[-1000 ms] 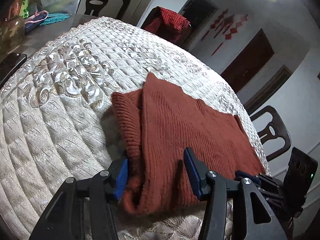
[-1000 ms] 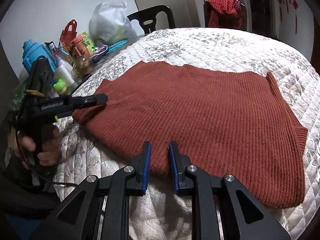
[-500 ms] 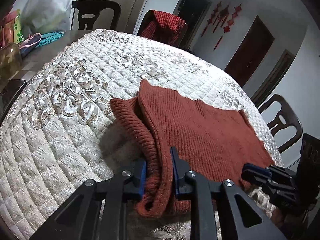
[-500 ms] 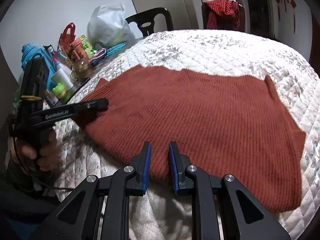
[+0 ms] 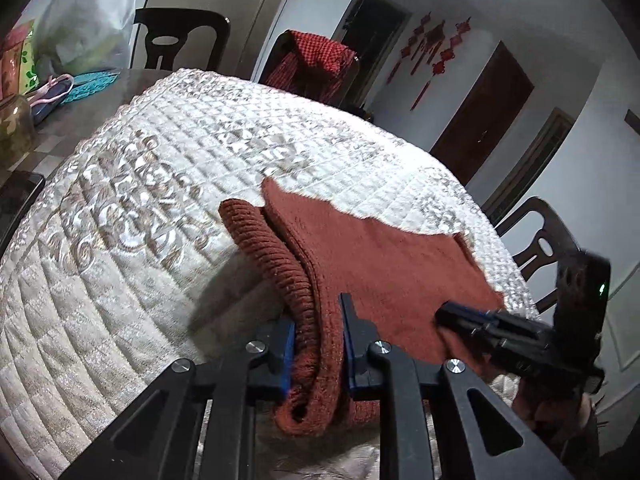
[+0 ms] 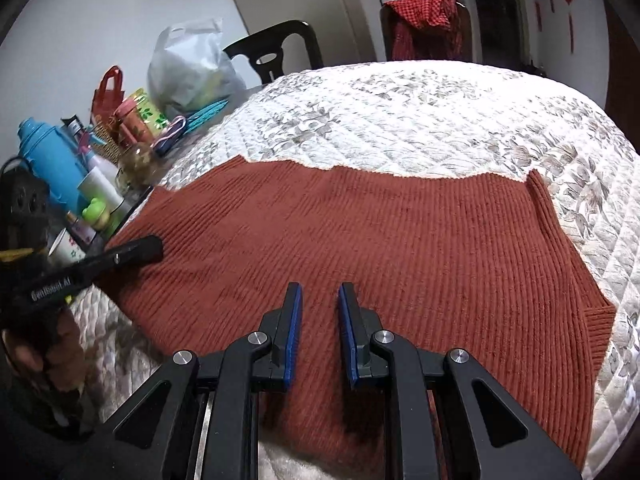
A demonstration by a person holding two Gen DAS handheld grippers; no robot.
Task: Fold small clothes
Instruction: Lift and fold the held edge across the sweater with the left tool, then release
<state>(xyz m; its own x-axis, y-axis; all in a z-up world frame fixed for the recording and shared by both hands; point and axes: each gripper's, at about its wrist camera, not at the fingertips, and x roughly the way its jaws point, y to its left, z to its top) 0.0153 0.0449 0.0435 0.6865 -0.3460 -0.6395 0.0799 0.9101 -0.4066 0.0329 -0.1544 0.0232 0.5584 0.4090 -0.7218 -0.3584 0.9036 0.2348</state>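
Quilt (image 6: 420,120), cream with a silvery floral pattern, covers the desk and fills most of both of my wrist views. On it lies the rust-red ribbed sweater (image 6: 380,248), spread flat across the middle of the right wrist view, with one ribbed edge running down toward 4 o'clock. In the left wrist view the same sweater (image 5: 380,264) shows a thick ribbed fold rising from the 6 o'clock edge toward the centre.

My left hand-held gripper (image 5: 318,344) is clamped on that bunched fold; the knit fills the gap between the blue pads and hangs out below them. From the right camera I see this left hand-held gripper (image 6: 136,250) at 9 o'clock, its black tip on the near left corner of the sweater.

My right hand-held gripper (image 6: 319,332) sits at the near edge of the sweater at 6 o'clock with its jaws set narrow, a slim gap between the blue pads. The knit shows in that gap, but I cannot tell whether the pads grip it. In the left view, that right hand-held gripper (image 5: 460,314) meets the sweater's edge at 4 o'clock.

Beyond the quilt, a black chair (image 6: 280,52) stands at 11 o'clock, and a second chair draped with a red checked cloth (image 6: 424,12) stands at 1 o'clock. At 10 o'clock the bare desk carries a white plastic bag (image 6: 188,68), a blue flask (image 6: 48,152) and small bottles.
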